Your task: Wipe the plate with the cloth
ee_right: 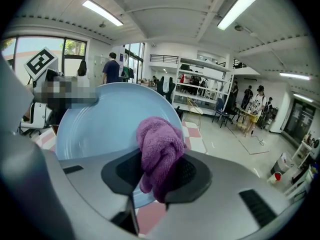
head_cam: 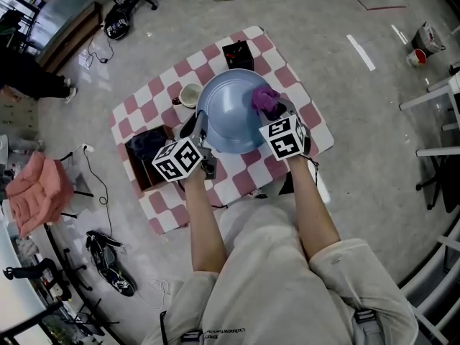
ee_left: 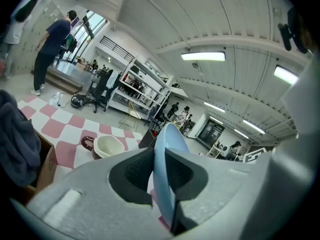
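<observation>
A light blue plate (head_cam: 228, 110) is held up above the checkered table, tilted toward me. My left gripper (head_cam: 199, 130) is shut on its left rim; in the left gripper view the plate (ee_left: 166, 169) stands edge-on between the jaws of the left gripper (ee_left: 160, 176). My right gripper (head_cam: 279, 113) is shut on a purple cloth (head_cam: 264, 100), which rests against the plate's right side. In the right gripper view the purple cloth (ee_right: 159, 151) bulges from the right gripper (ee_right: 156, 176) in front of the plate (ee_right: 107, 126).
A pink-and-white checkered cloth covers the small table (head_cam: 305, 124). On it are a cream cup (head_cam: 190, 94) in a dark mug, a black box (head_cam: 237, 53) at the far edge, and a brown box with dark fabric (head_cam: 147, 149) at left. Shoes and cables lie on the floor.
</observation>
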Available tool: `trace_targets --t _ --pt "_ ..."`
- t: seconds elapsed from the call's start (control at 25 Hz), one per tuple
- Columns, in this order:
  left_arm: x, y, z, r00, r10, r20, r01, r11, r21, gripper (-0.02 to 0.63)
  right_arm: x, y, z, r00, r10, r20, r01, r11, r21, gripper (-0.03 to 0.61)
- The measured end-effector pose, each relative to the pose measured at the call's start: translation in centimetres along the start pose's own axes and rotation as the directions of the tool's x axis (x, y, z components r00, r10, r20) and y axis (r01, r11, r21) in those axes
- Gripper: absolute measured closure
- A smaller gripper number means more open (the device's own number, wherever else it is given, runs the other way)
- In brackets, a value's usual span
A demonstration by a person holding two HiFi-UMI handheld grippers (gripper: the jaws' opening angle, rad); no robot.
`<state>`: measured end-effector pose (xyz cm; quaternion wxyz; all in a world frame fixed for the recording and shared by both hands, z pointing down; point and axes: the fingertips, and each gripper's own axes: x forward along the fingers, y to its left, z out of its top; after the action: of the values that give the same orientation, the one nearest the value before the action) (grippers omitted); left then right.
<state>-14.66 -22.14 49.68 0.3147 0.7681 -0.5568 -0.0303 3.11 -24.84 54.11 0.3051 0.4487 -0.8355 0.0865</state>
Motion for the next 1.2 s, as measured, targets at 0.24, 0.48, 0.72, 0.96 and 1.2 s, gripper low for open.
trace_targets --t 0.24,0.48,0.72,0.96,1.2 --pt "-0.4 0.7 0.5 0.998 0.042 0.050 -0.039 0.997 -0.060 0.574 -0.2 0.7 -0.1 1.000 0.027 -0.014 -0.027 1.000 -0.007 0.446" --pt "0.0 1.5 0.9 0.994 0.087 0.071 -0.082 0.994 -0.074 0.574 -0.1 2.3 -1.2 0.994 0.090 -0.057 -0.093 0.995 -0.043 0.445" --pt "0.4 1.8 1.3 0.991 0.094 0.100 -0.084 0.991 -0.102 0.570 -0.4 4.6 -1.9 0.984 0.148 -0.103 -0.160 0.979 -0.125 0.445" --pt "0.3 2.1 0.6 0.989 0.108 0.097 -0.095 0.987 -0.131 0.569 -0.9 6.6 -2.1 0.971 0.209 -0.118 -0.227 0.959 -0.168 0.446" --pt "0.3 2.3 -0.3 0.990 0.106 0.095 -0.091 0.985 -0.148 0.569 -1.4 8.7 -2.3 0.954 0.269 -0.132 -0.291 0.936 -0.200 0.446"
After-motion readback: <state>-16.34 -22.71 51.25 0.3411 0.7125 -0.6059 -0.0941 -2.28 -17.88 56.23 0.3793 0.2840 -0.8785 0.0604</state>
